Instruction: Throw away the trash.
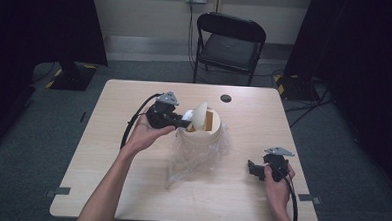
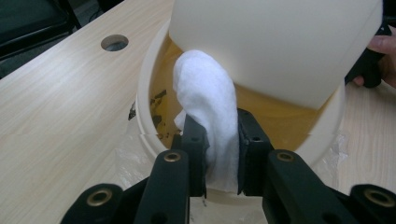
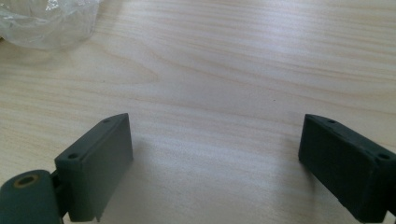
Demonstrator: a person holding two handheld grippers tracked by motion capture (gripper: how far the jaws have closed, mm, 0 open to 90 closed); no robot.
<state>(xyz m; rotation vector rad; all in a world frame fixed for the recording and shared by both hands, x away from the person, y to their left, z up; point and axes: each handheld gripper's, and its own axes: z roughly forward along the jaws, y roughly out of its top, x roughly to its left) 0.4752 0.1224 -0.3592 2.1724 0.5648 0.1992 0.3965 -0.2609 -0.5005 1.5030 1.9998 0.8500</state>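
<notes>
A small cream bin [image 1: 201, 133] with a tilted swing lid [image 1: 201, 114] stands mid-table on a clear plastic bag [image 1: 194, 158]. My left gripper [image 1: 180, 121] is at the bin's left rim, shut on a white tissue [image 2: 210, 107]. In the left gripper view the tissue rises between the jaws and curls into the bin's opening under the lid [image 2: 280, 42]; the bin's rim [image 2: 144, 107] curves around it. My right gripper [image 1: 254, 169] rests low over the table at the right, open, and in the right gripper view it [image 3: 215, 154] holds nothing above bare wood.
The wooden table [image 1: 108, 136] has a round cable hole [image 1: 226, 98] near its far edge. A black folding chair [image 1: 229, 42] stands behind the table. A corner of the plastic bag [image 3: 46, 23] reaches the upper left of the right gripper view.
</notes>
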